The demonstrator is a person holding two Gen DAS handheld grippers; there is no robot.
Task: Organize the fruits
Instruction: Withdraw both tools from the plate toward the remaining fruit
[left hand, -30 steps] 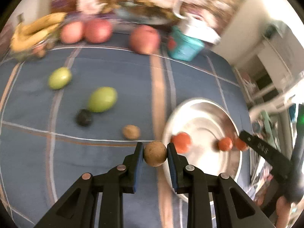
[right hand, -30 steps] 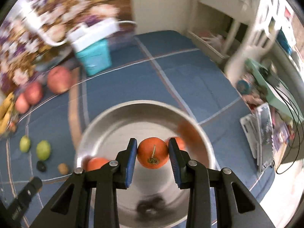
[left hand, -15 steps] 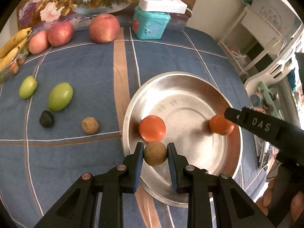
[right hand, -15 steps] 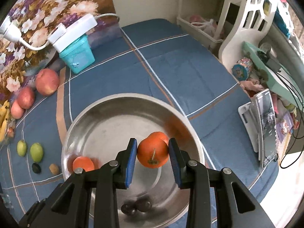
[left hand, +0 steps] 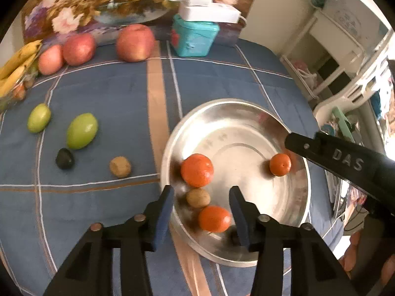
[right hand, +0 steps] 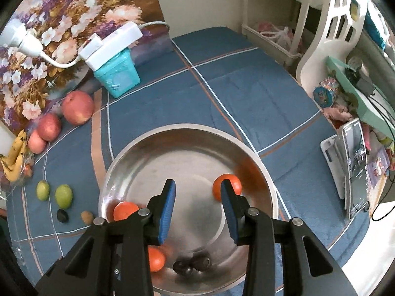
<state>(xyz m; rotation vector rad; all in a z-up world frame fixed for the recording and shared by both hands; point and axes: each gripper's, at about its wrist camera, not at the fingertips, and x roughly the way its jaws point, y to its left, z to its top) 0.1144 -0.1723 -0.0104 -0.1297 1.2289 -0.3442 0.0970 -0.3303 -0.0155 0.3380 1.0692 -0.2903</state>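
Note:
A steel bowl (left hand: 249, 103) (right hand: 187, 129) stands on the blue checked cloth. In the left wrist view my left gripper (left hand: 202, 209) hangs over the bowl's near side, its jaws opening. A small brown fruit (left hand: 198, 198) lies loose in the bowl below them, untouched by the pads, between two oranges (left hand: 196, 170) (left hand: 214, 218). A third orange (left hand: 280, 164) sits by my right gripper's tip (left hand: 345, 157). In the right wrist view my right gripper (right hand: 198, 204) is also opening, with nothing between its fingers; one orange (right hand: 230, 185) shows behind its right finger.
On the cloth left of the bowl lie two green fruits (left hand: 81, 130), a dark fruit (left hand: 64, 158) and a brown fruit (left hand: 120, 166). Three apples (left hand: 135, 42), bananas (left hand: 14, 71) and a teal box (left hand: 193, 38) line the back. Two dark fruits (right hand: 191, 265) lie in the bowl. The table's edge and a white chair (right hand: 328, 49) are at right.
My left gripper carried the brown fruit over the bowl, then opened and dropped it in. My right gripper let go of its orange, which now lies in the bowl.

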